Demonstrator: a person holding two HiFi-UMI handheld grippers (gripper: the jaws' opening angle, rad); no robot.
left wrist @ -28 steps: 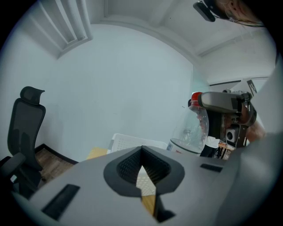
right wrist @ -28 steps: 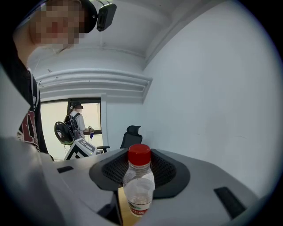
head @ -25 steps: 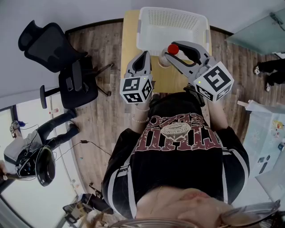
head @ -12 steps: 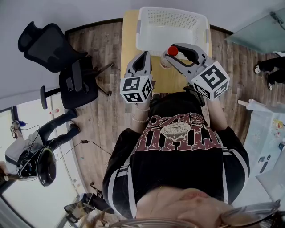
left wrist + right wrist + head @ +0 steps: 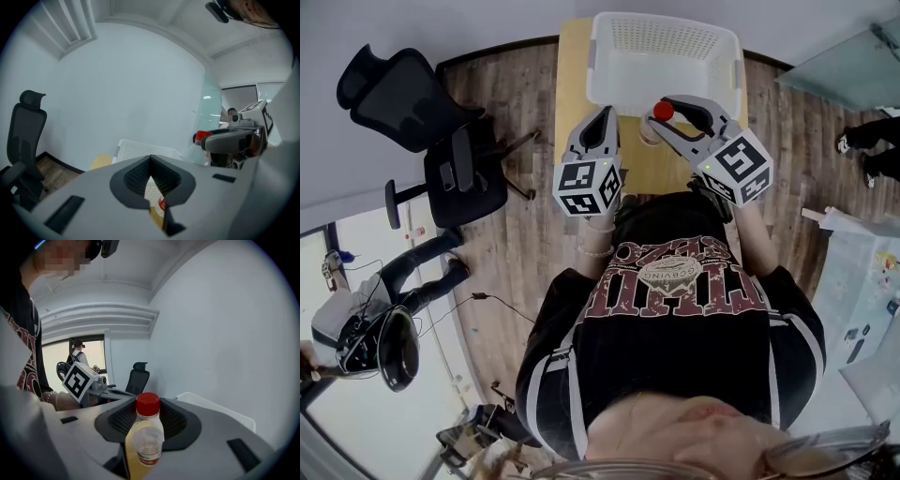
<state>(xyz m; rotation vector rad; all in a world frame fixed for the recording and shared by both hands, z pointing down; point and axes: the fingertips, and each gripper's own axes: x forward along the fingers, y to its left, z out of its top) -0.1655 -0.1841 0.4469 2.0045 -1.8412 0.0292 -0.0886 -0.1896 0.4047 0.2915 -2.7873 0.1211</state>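
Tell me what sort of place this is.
Probably an office or lab workroom: a black office chair on wood-look flooring, a small wooden table with a white basket, and a glass partition.

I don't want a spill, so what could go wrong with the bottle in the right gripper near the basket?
1. The right gripper grips the smooth clear bottle between just two fingers, so it could slip or swivel.
2. It hangs close by the near wall of the basket and might knock the rim.
3. The left gripper is close alongside and could get bumped.
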